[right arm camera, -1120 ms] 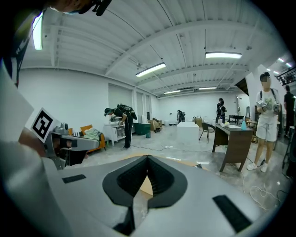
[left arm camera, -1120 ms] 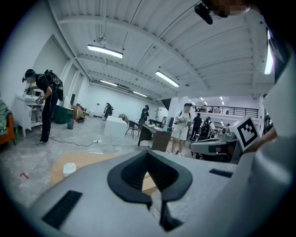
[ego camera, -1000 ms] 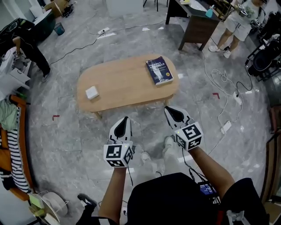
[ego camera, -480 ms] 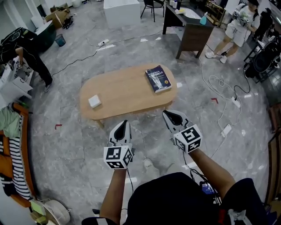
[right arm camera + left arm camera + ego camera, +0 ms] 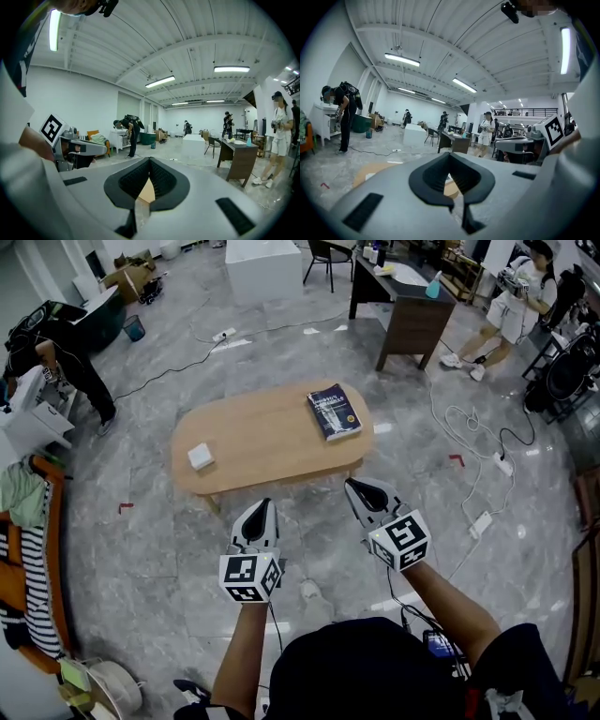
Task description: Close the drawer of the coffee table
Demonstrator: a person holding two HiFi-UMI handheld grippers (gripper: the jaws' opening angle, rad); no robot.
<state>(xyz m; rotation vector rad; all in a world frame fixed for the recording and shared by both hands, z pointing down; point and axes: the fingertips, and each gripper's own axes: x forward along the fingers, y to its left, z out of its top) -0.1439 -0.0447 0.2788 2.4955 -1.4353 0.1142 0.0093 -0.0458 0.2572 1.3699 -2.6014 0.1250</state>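
Closing the drawer calls first for stepping nearer: the left gripper (image 5: 263,507) and right gripper (image 5: 362,487) hang well short of the counter (image 5: 267,432), both with jaws clenched on nothing. I judge a square push with the closed tips on the drawer front would serve, though no drawer can be made out from here. Against a second ago, the counter with its book (image 5: 335,412) shows slightly smaller, and the grippers sit much as before.

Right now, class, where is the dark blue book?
In the head view, the dark blue book lies on the right end of the coffee table, opposite the white box.
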